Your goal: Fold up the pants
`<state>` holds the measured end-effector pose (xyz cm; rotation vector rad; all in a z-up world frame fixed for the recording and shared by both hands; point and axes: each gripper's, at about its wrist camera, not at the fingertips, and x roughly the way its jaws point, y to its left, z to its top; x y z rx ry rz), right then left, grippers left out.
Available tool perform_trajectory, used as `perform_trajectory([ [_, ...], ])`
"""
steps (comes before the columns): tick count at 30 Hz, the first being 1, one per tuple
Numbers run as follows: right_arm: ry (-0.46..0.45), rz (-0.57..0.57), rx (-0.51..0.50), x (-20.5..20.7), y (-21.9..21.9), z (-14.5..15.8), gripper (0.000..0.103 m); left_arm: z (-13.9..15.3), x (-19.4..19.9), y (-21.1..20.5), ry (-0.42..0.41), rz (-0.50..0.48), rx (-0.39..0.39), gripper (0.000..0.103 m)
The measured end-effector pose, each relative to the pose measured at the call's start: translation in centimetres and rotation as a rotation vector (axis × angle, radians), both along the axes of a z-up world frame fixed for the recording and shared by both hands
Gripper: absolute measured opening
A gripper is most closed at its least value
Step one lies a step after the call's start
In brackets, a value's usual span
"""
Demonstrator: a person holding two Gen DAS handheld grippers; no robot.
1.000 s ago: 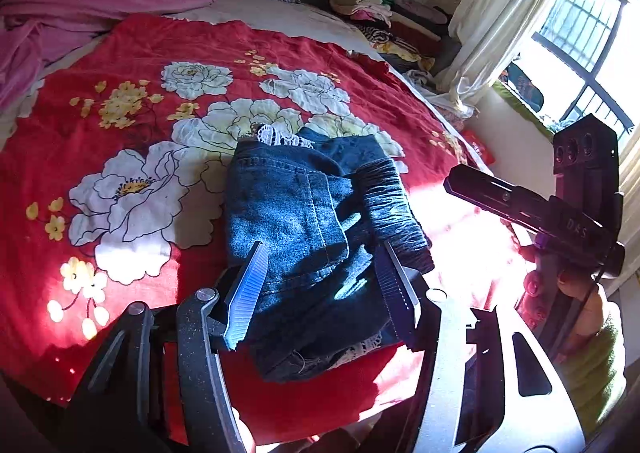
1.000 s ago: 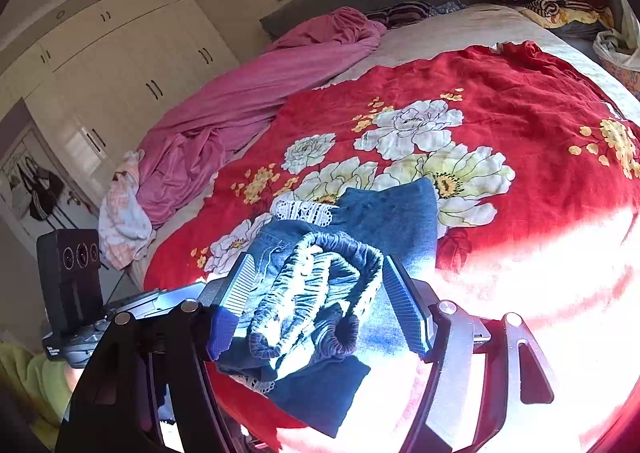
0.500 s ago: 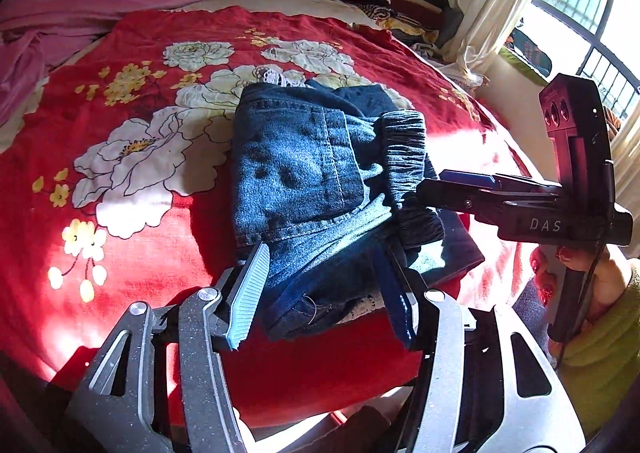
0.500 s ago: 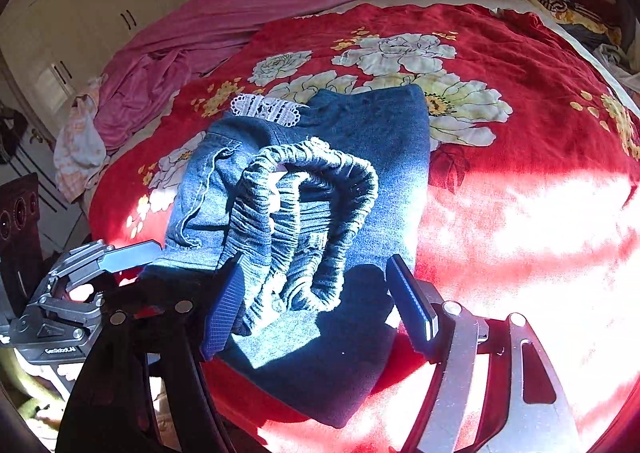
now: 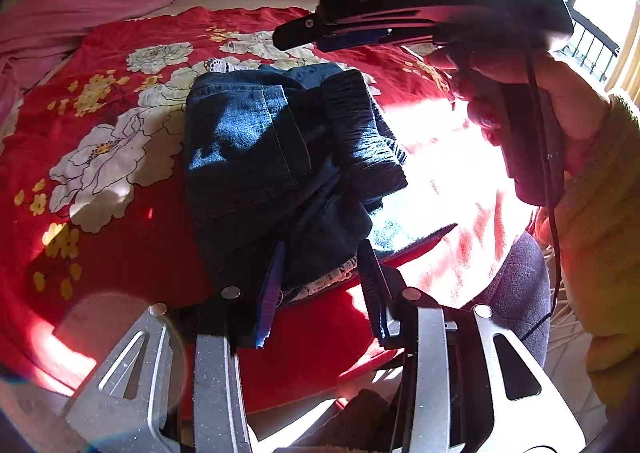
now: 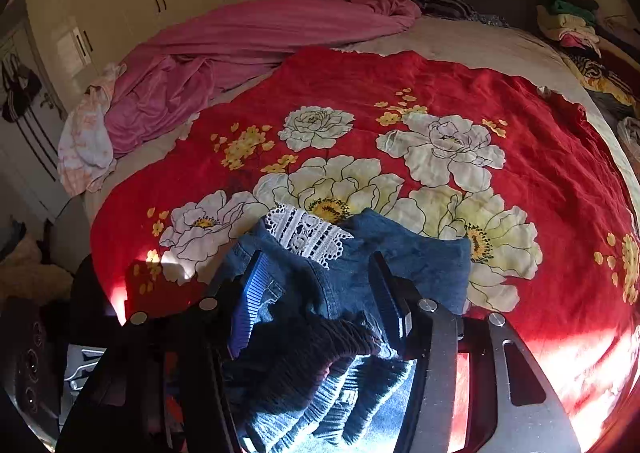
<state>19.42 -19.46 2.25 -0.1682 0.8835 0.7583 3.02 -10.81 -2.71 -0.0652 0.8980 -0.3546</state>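
The folded denim pants (image 5: 256, 157) lie on a red floral bedspread (image 5: 120, 125), their gathered waistband (image 5: 360, 133) on the right and white lace trim at the far and near edges. The left gripper (image 5: 320, 273) sits at the near edge; its jaws have just been closing, with the pants' near hem between them, though whether the pads press on it is unclear. At upper right a hand (image 5: 560, 101) in a yellow sleeve holds the right gripper (image 5: 304, 35) above the bed. A pink blanket (image 5: 80, 13) lies far left.
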Motion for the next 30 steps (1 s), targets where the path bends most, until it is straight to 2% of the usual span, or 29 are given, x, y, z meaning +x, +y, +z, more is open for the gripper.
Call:
perform_trajectory([
  [5, 0.035, 0.090, -0.106, 0.8, 3.6, -2.0, 0.049, -0.2, -0.1, 0.0, 0.012, -0.023, 0.002, 0.030],
  [6, 0.033, 0.097, -0.138, 0.8, 4.1, -2.5, 0.046, -0.3, -0.1, 0.0, 0.012, -0.023, 0.002, 0.030],
  [8, 0.048, 0.121, -0.169, 0.5, 4.7, -3.6, 0.035, -0.2, -0.2, -0.1, 0.014, -0.023, 0.001, 0.030],
  [9, 0.055, 0.134, -0.168, 0.2, 4.7, -3.9, 0.020, -0.2, -0.1, 0.0, 0.015, -0.023, -0.001, 0.030],
  [12, 0.020, 0.136, -0.151, -1.2, 4.6, -3.4, 0.007, -0.3, 0.0, 0.3, 0.023, -0.022, -0.021, 0.030],
  [15, -0.039, 0.098, -0.165, -1.2, 4.3, -2.8, 0.005, -0.4, 0.2, 0.5, 0.031, -0.017, -0.032, 0.030],
  [20, -0.066, 0.041, -0.261, 0.1, 4.6, -4.2, 0.004, -0.4, 0.1, 0.3, 0.029, -0.019, -0.031, 0.030],
  [23, -0.003, 0.000, -0.207, 1.2, 3.9, -5.1, 0.004, -0.4, 0.0, 0.4, 0.028, -0.019, -0.032, 0.030],
  [28, -0.005, -0.019, -0.203, 1.0, 3.6, -5.0, 0.005, -0.5, 0.0, 0.3, 0.031, -0.017, -0.031, 0.030],
  [30, 0.011, -0.037, -0.164, 0.9, 3.1, -4.6, 0.008, -0.5, -0.1, 0.3, 0.031, -0.017, -0.031, 0.030],
])
